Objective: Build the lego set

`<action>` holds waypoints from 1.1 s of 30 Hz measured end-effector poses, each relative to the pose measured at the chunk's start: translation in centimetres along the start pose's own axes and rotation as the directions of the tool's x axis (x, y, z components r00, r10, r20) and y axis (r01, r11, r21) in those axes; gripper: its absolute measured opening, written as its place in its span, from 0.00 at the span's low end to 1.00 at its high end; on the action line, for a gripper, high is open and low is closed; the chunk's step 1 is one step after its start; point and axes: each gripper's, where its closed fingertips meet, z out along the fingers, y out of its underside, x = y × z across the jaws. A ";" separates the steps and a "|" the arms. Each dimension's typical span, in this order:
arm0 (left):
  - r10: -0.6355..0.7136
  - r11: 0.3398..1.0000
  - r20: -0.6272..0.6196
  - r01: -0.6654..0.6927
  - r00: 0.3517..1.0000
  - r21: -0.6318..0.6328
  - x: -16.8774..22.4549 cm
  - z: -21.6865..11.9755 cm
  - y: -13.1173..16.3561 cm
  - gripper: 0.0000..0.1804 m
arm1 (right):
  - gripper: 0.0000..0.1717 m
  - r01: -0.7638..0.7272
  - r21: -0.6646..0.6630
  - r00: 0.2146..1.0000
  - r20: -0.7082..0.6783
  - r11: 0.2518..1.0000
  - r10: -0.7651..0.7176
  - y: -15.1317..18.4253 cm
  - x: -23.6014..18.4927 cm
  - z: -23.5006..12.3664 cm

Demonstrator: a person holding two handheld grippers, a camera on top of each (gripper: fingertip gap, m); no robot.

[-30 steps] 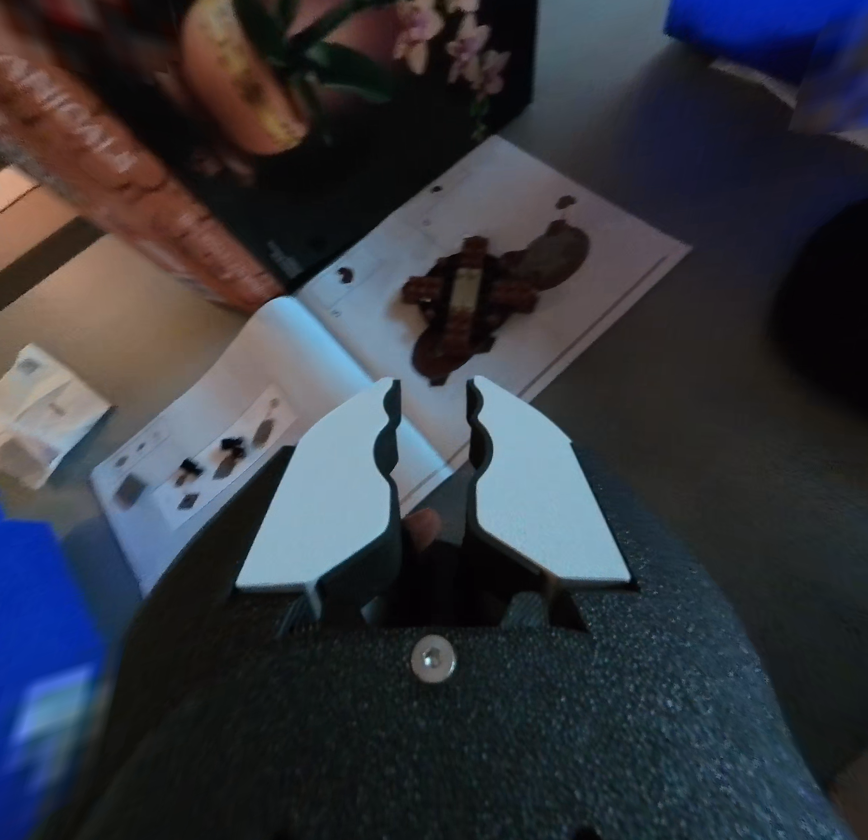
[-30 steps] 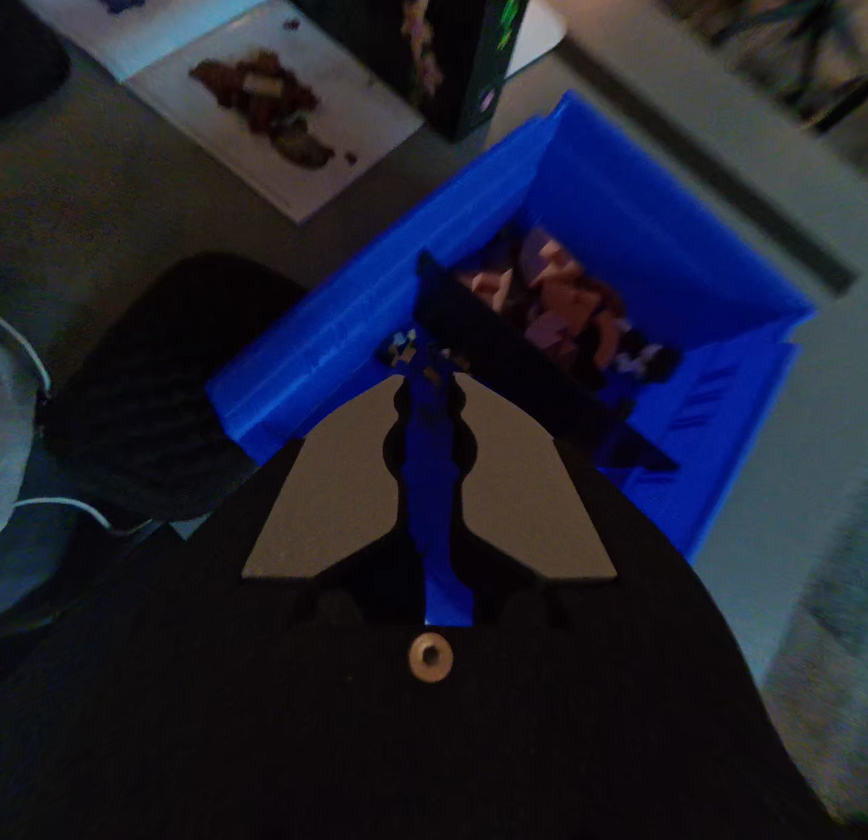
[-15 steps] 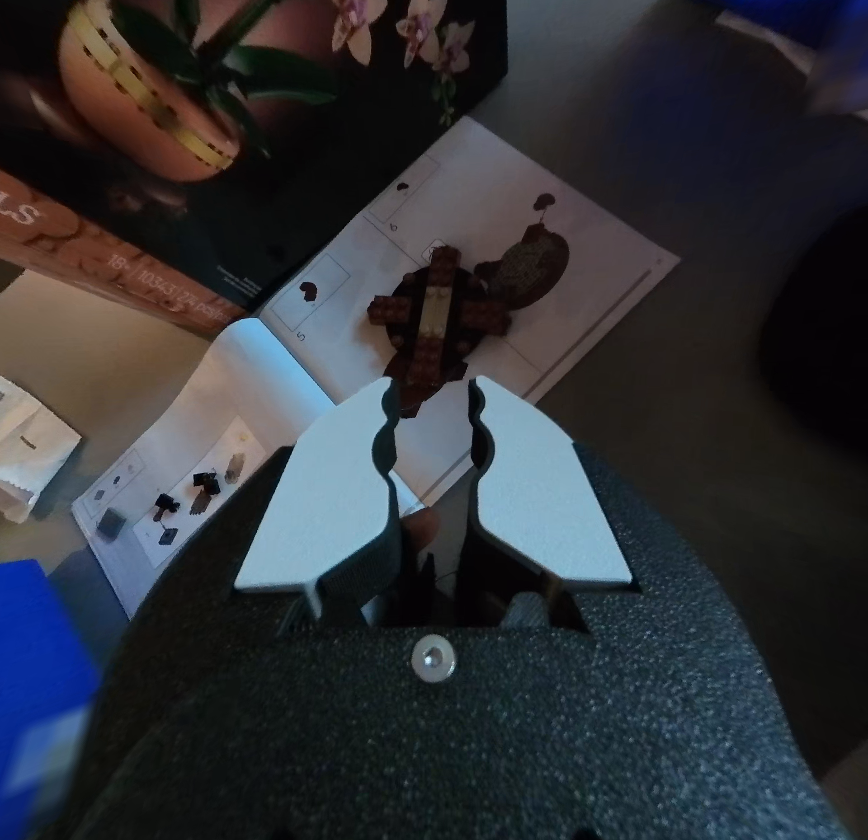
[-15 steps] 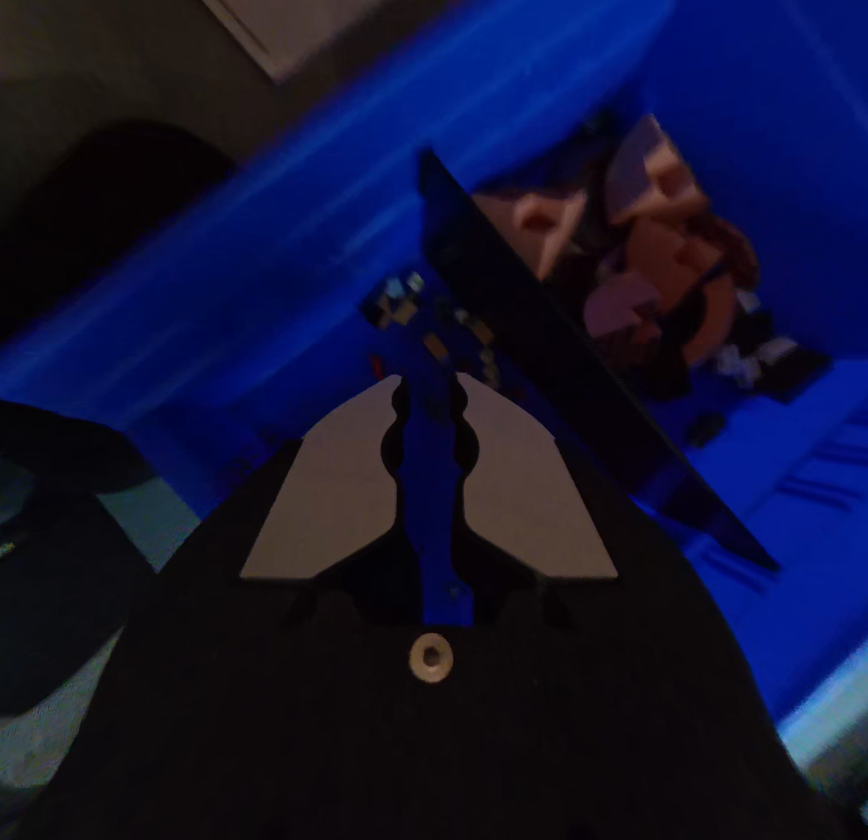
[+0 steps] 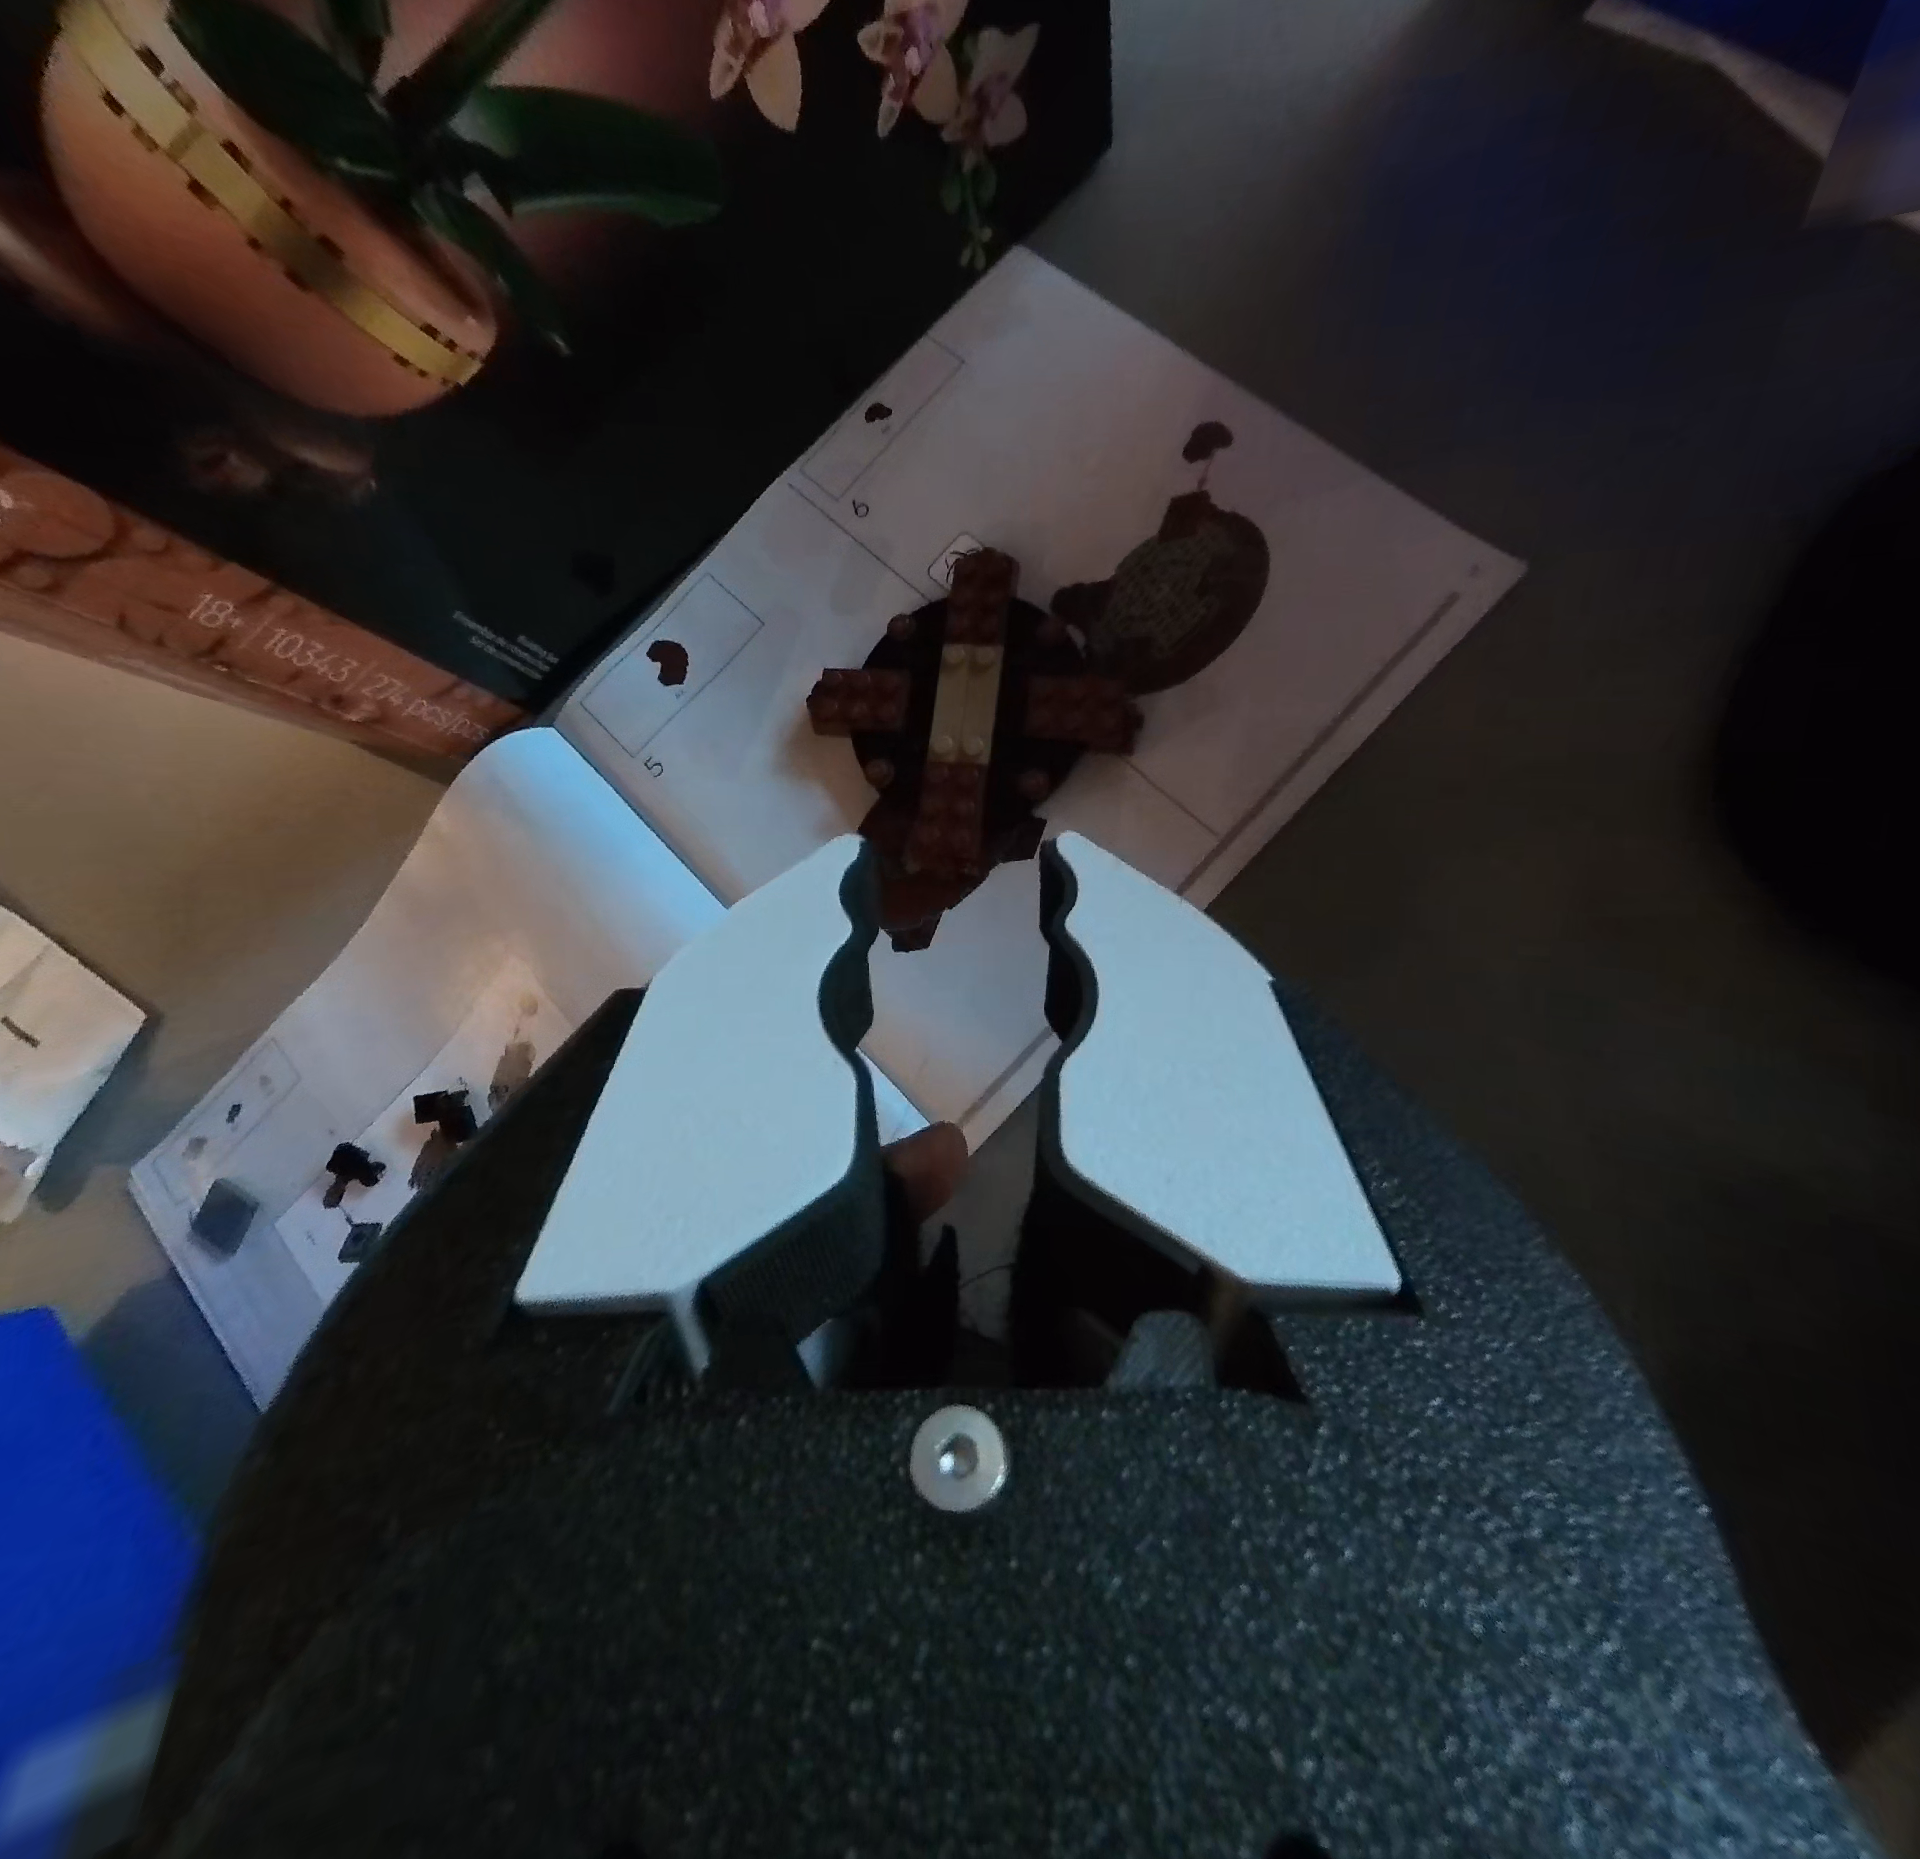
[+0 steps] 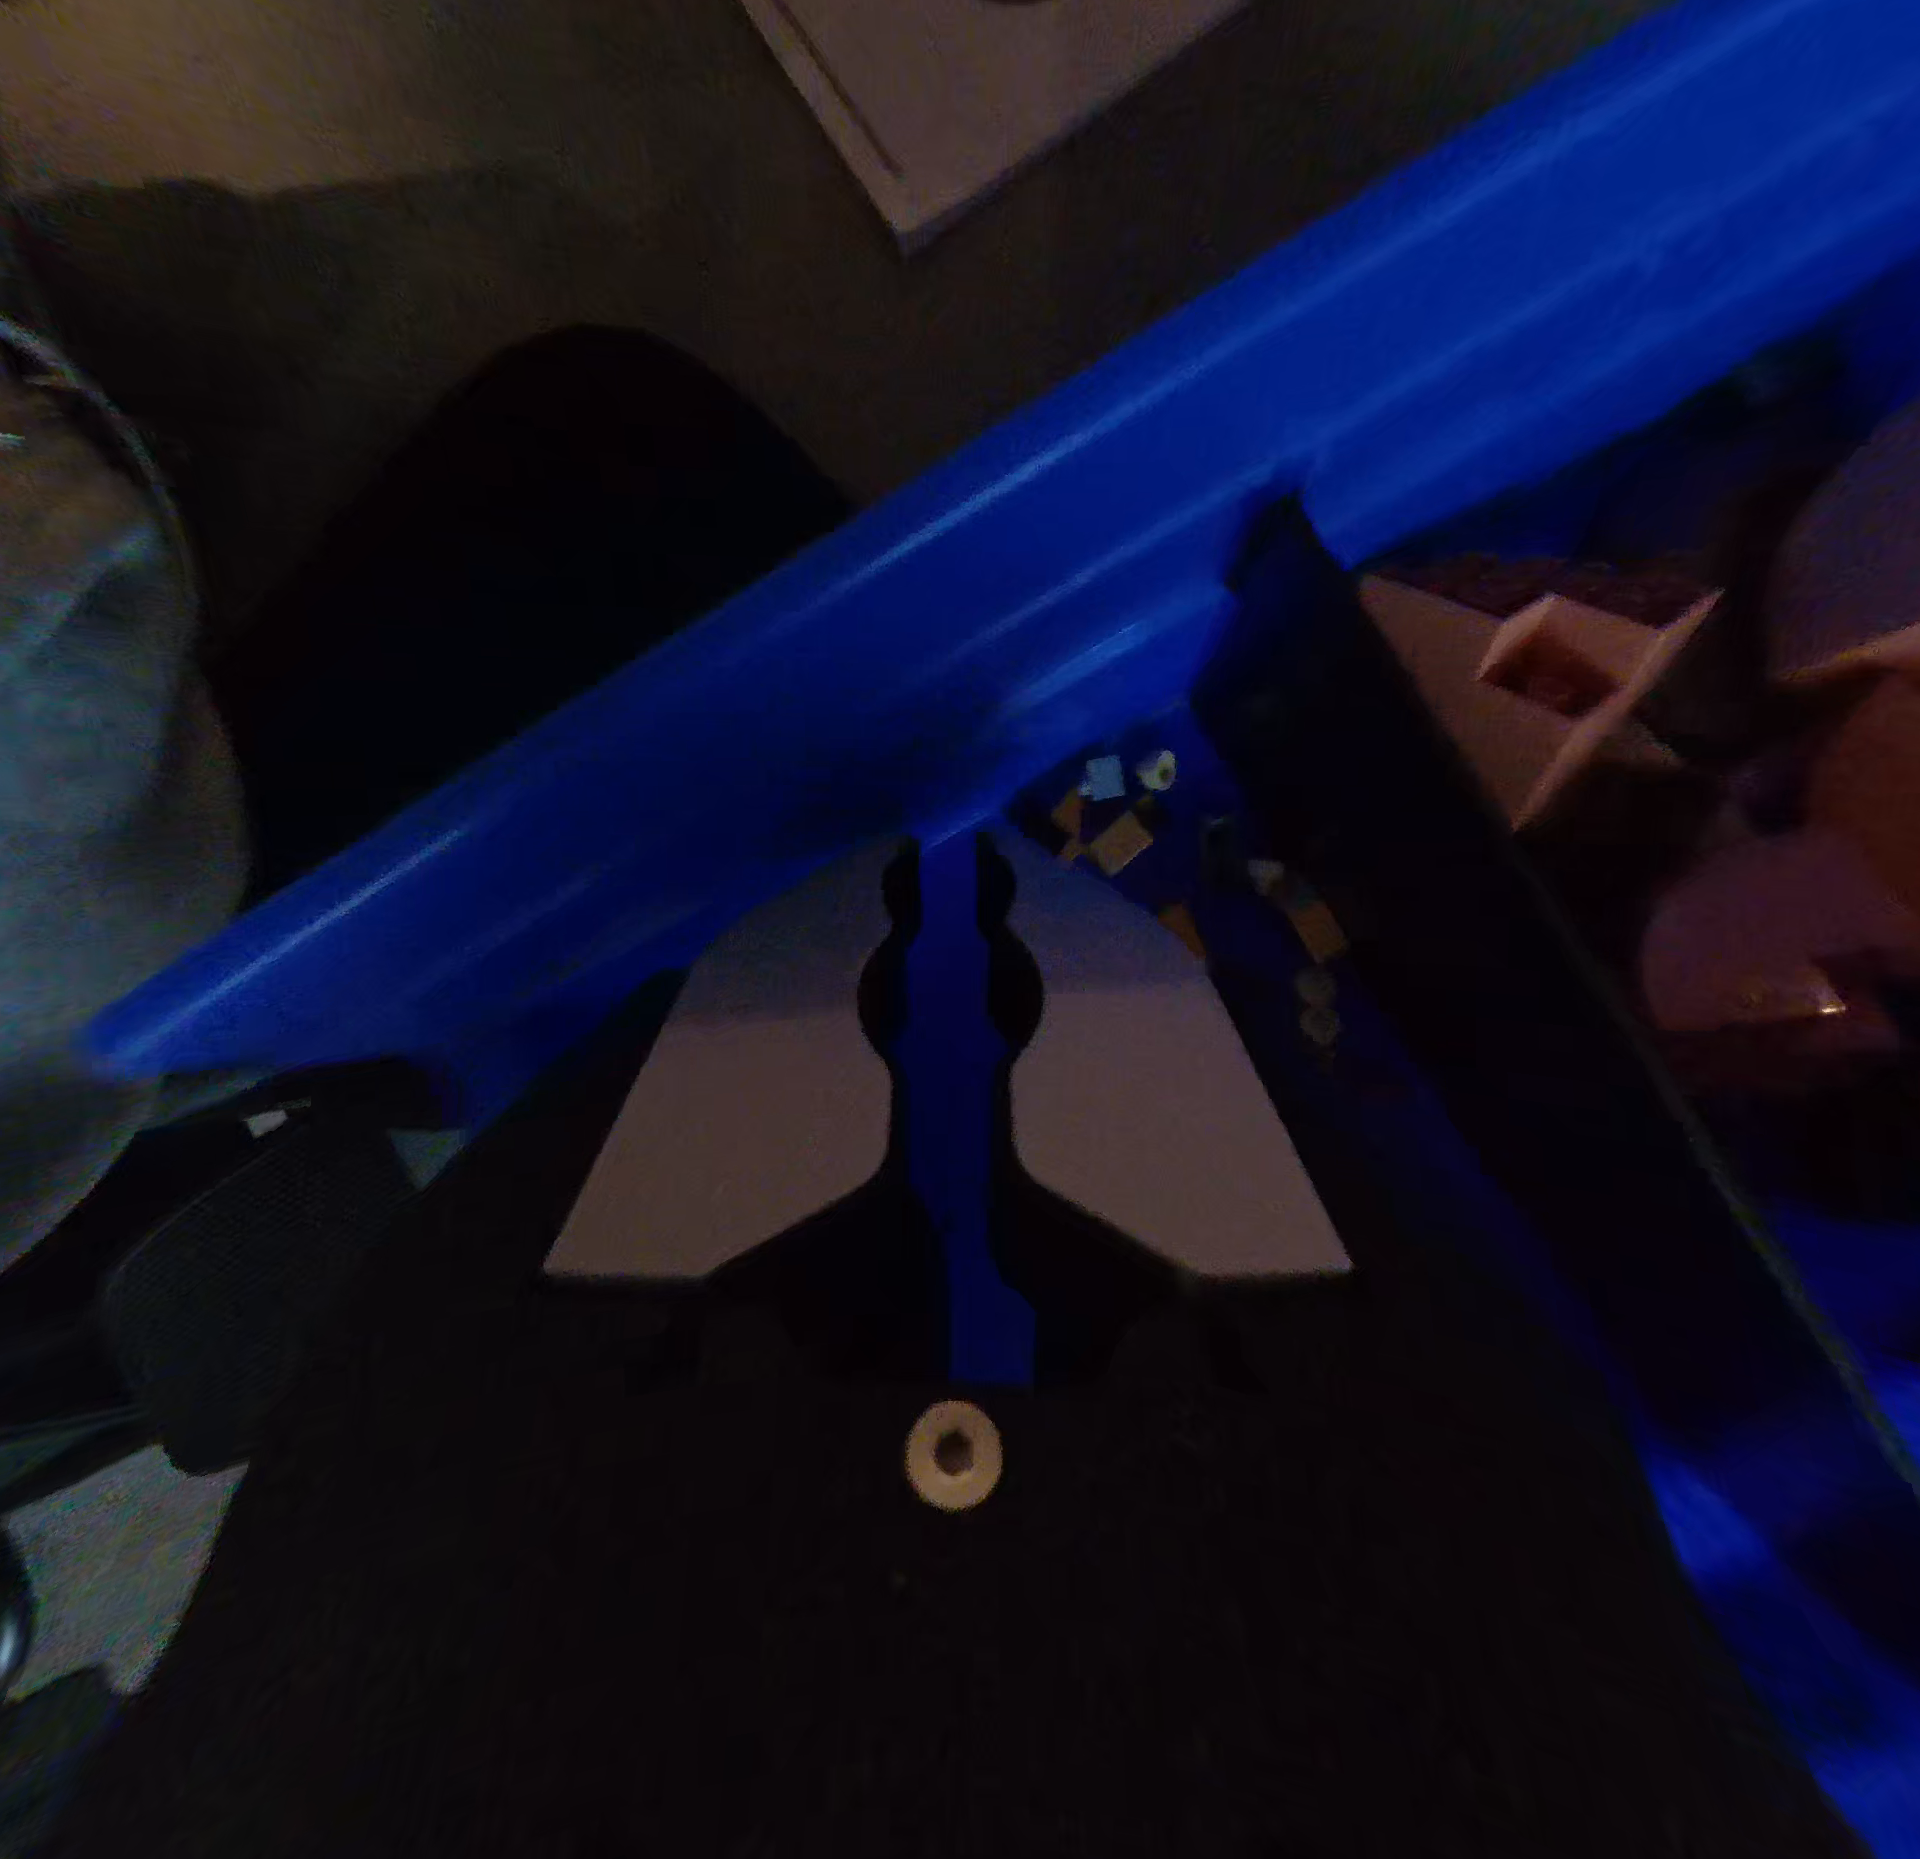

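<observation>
In the left wrist view a brown and black lego assembly (image 5: pixel 971 708) with a tan strip lies on the open instruction booklet (image 5: pixel 1299 666). My left gripper (image 5: pixel 954 853) is open. Its fingertips flank the near tip of the assembly, which sits closer to the left finger (image 5: pixel 831 874), with a clear gap to the right one. In the right wrist view my right gripper (image 6: pixel 945 853) hovers at the blue bin's (image 6: pixel 935 614) wall. Its jaws stand a narrow slit apart with only blue showing between them. Small loose pieces (image 6: pixel 1122 833) lie just right of its tips.
The set's dark box (image 5: pixel 416 199) stands behind the booklet. A black divider (image 6: pixel 1403 822) splits the bin, with larger pink pieces (image 6: pixel 1558 687) beyond it. A dark rounded object (image 6: pixel 520 562) sits left of the bin. Another blue bin (image 5: pixel 73 1497) and a white paper bag (image 5: pixel 52 1030) lie at the left.
My left gripper moved forward until its tips flank the assembly's near end, opening slightly. My right gripper dropped closer to the bin's small-piece compartment and its jaws narrowed.
</observation>
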 end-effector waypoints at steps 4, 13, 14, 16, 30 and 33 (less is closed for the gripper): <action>-0.018 1.000 -0.001 0.018 1.000 -0.011 -0.3 0.2 0.7 0.16 | 0.05 0.017 -0.030 1.000 -0.004 0.999 -0.017 0.2 0.6 0.6; -0.019 1.000 -0.009 0.019 1.000 -0.014 -0.4 0.6 0.7 0.17 | 0.07 0.038 -0.064 0.999 -0.029 0.997 -0.040 0.6 1.5 1.4; -0.020 1.000 -0.010 0.020 1.000 -0.016 -0.3 0.6 0.8 0.17 | 0.06 0.039 -0.075 0.998 -0.038 0.996 -0.042 0.9 1.7 1.4; -0.022 1.000 -0.012 0.021 1.000 -0.021 -0.3 0.7 0.9 0.17 | 0.06 0.048 -0.078 0.998 -0.035 0.996 -0.051 1.0 1.7 1.4; -0.026 0.999 -0.009 0.026 1.000 -0.023 -0.3 0.5 1.2 0.17 | 0.01 0.040 -0.077 0.996 -0.076 0.996 -0.046 0.8 2.5 1.8; -0.022 1.000 -0.010 0.022 1.000 -0.015 -0.3 0.4 1.1 0.17 | 0.01 0.015 -0.062 0.995 -0.094 0.998 -0.021 0.9 2.6 1.2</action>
